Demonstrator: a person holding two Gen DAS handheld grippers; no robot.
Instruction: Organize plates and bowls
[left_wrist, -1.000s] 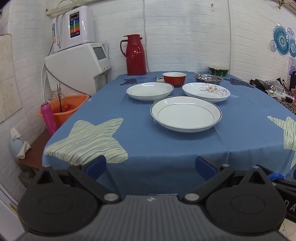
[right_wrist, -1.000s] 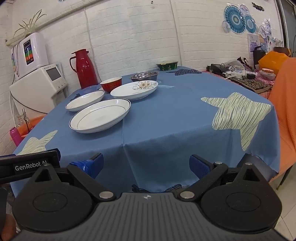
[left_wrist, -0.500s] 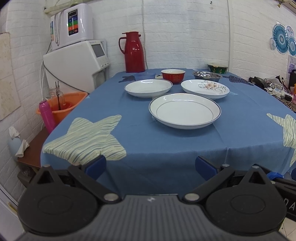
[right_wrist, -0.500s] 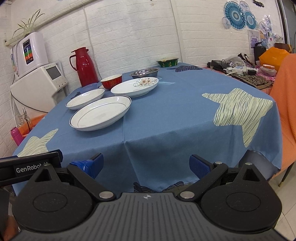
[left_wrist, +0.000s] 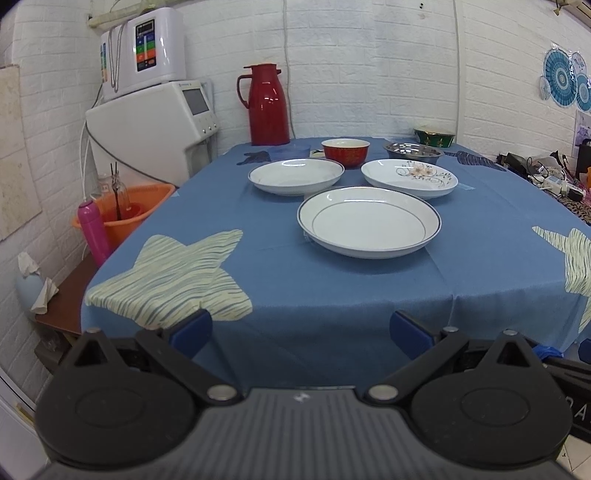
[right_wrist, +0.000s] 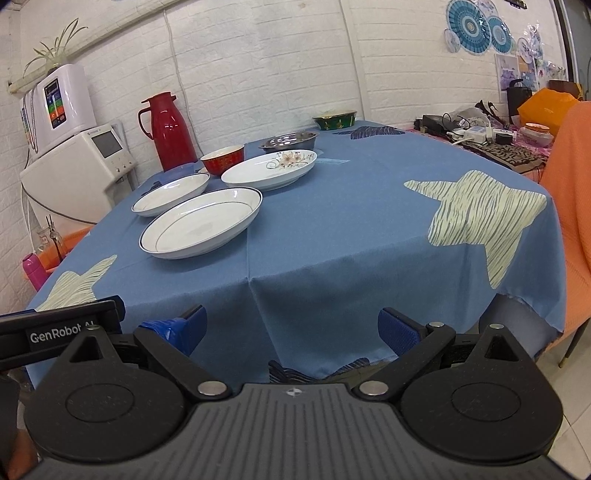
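Both grippers have advanced toward the table; the dishes now appear larger and nearer.

Near: left gripper (left_wrist: 301, 330) and right gripper (right_wrist: 291, 326) hover at the table edge, jaws spread, holding nothing, probably staged for a first pick. The adjacent gripper body reads "GenRobot". On the blue tablecloth (left_wrist: 351, 288): rimmed plate (left_wrist: 368, 220) nearest, then plain plate (left_wrist: 296, 175) and floral plate (left_wrist: 409, 178), laid separately, unstacked. Behind: red bowl (left_wrist: 345, 152), steel bowl (left_wrist: 413, 151), green bowl (left_wrist: 434, 135). Farthest: red thermos (left_wrist: 267, 104).

open tablecloth (left_wrist: 332, 280) before nearest plate (left_wrist: 368, 220)
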